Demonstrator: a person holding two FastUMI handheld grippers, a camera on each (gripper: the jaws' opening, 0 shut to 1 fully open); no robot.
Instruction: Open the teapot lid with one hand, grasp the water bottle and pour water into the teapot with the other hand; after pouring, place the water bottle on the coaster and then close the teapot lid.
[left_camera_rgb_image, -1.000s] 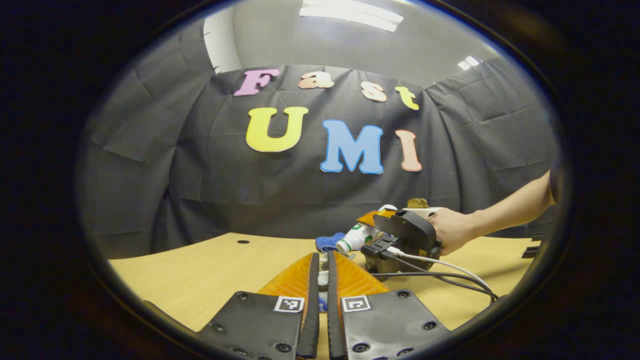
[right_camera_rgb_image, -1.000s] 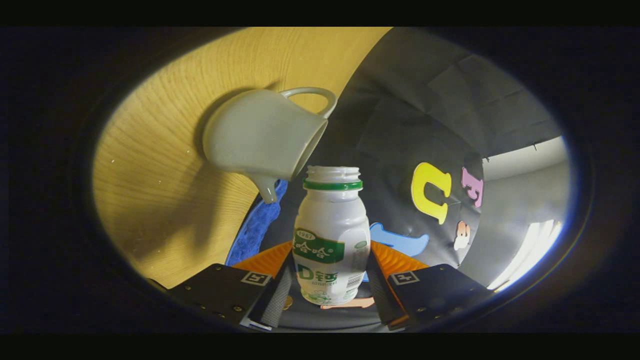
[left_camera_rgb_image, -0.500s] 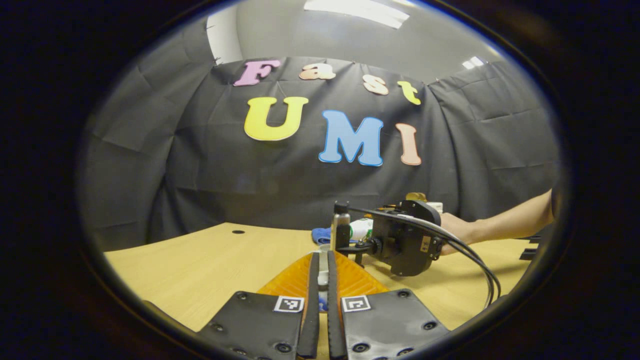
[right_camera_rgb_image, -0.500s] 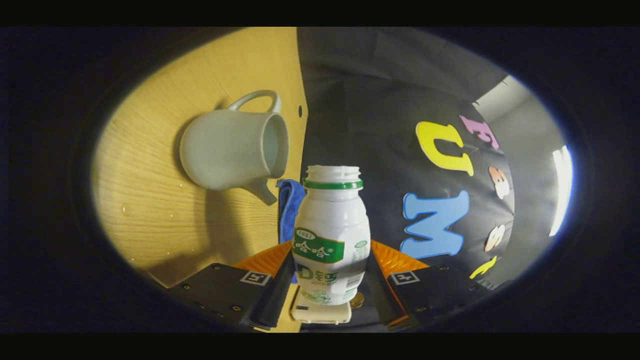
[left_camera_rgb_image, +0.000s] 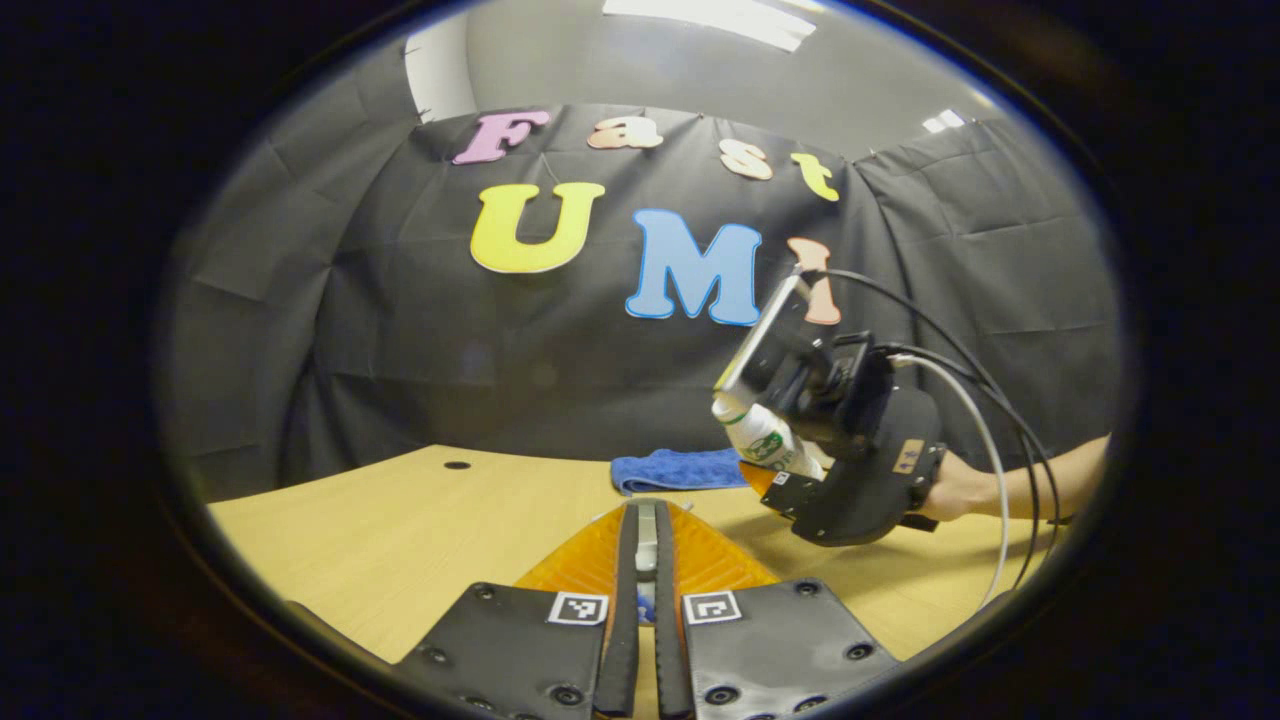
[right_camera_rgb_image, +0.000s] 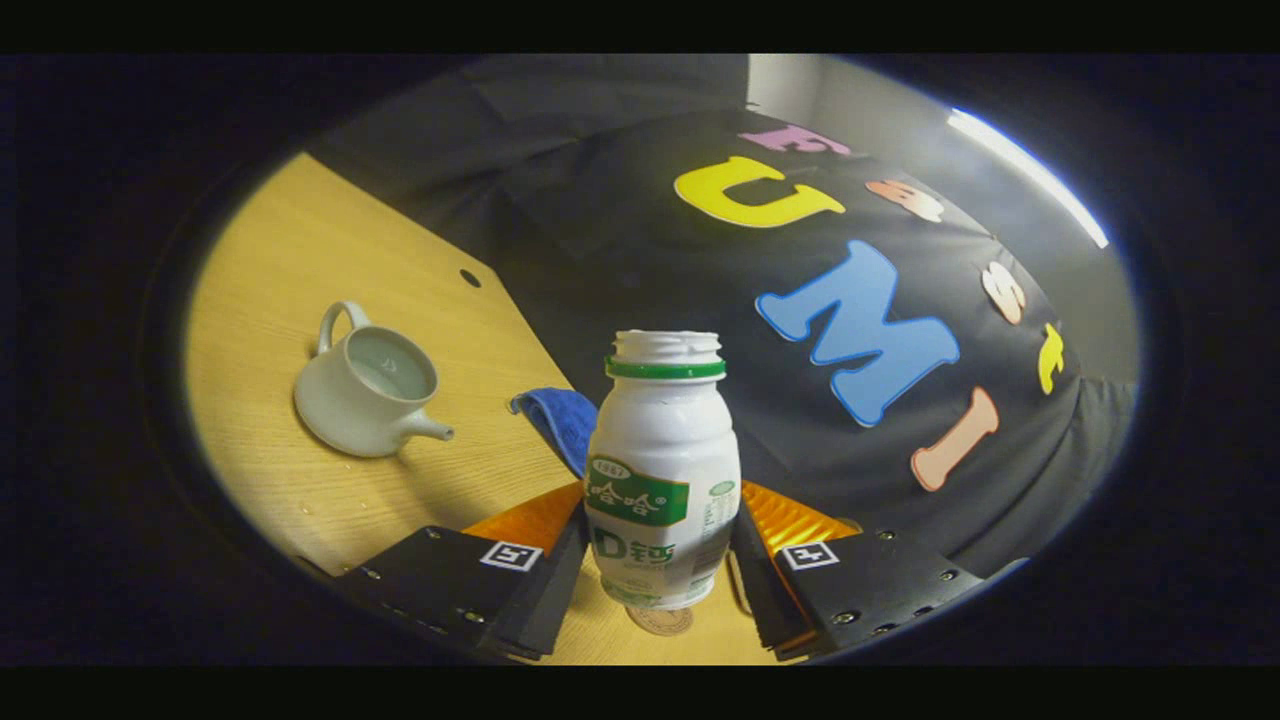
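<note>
Teapot is sitting lidless on the table with water showing inside, so pouring looks finished. Right gripper is clamping the water bottle by its sides, carrying it in the air above the coaster, where it is not yet resting. Left gripper is pinching a small pale piece, likely the lid, which is waiting to go back on.

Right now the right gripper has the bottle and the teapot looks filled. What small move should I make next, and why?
Probably lower the water bottle onto the coaster. The right gripper is shut on the bottle, which is tipped back away from the teapot; the teapot is open with liquid inside, and the coaster shows just beneath the bottle's base. The left gripper holds what looks like the lid, so closing comes after.
</note>
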